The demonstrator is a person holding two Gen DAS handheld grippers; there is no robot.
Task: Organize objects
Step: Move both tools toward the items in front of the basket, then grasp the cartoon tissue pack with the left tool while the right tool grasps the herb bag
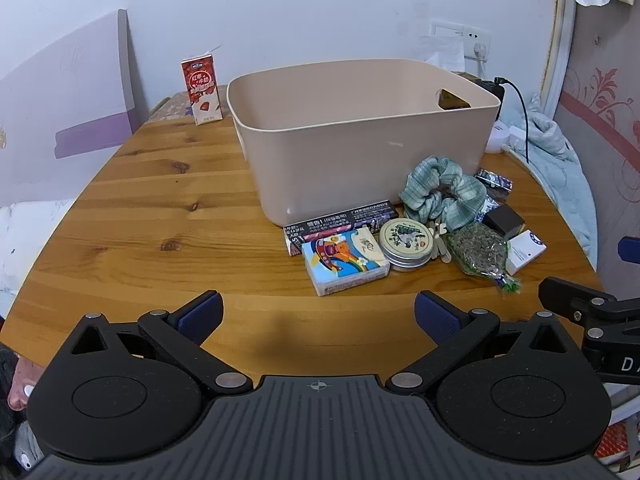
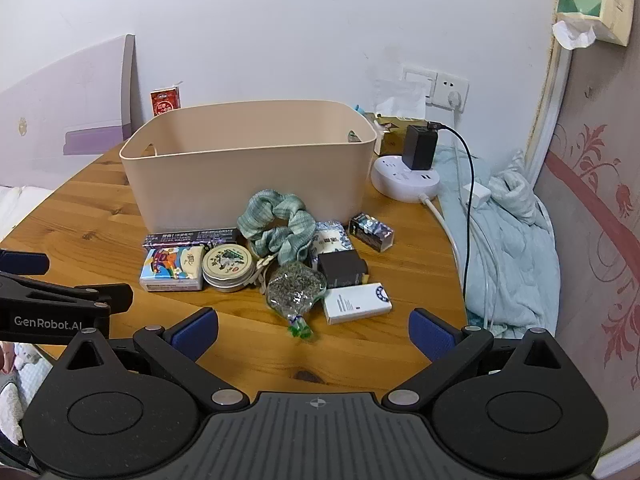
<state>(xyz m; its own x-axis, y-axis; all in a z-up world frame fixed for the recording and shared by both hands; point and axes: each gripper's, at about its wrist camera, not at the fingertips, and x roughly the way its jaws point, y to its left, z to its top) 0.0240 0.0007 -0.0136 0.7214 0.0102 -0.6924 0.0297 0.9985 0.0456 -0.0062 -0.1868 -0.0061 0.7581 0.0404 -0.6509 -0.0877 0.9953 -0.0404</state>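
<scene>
Honestly, both tools are spread wide and empty, so grabbing into that tight pile could knock the tin or herb bag off the worktop.

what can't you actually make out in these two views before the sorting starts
- Bin floor: hidden by its own front wall in both views, so its contents are unknown.
- Long dark box: partly covered by the tissue pack in the right wrist view; its print is too small to read.
- Wooden sticks: mostly hidden between the tin and the herb bag in the left wrist view.
- Milk carton: lower half hidden behind the bin, right wrist view.
</scene>
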